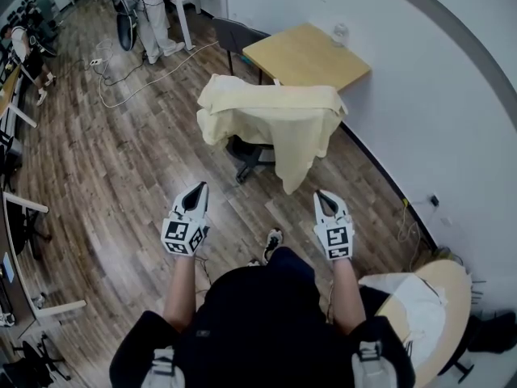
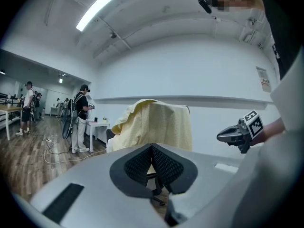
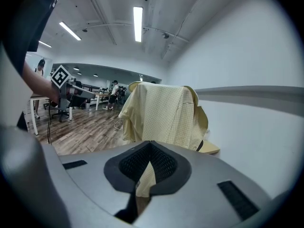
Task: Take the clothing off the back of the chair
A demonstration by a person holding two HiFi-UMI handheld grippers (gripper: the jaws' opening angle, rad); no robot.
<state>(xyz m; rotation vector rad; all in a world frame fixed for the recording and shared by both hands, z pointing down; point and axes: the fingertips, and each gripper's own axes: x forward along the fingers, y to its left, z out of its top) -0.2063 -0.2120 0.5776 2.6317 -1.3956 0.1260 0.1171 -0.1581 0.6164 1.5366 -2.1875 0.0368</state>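
Head view: a yellow shirt (image 1: 271,120) hangs over the back of a black chair (image 1: 246,153), in front of both tongs and well apart from them. The left tongs (image 1: 197,188) and right tongs (image 1: 322,195) are pressed together, holding nothing. The shirt lies sideways across the chair, its ends hanging down.

Clothing (image 1: 271,120) hangs on chair (image 1: 245,152), desk (image 1: 307,55) just behind.
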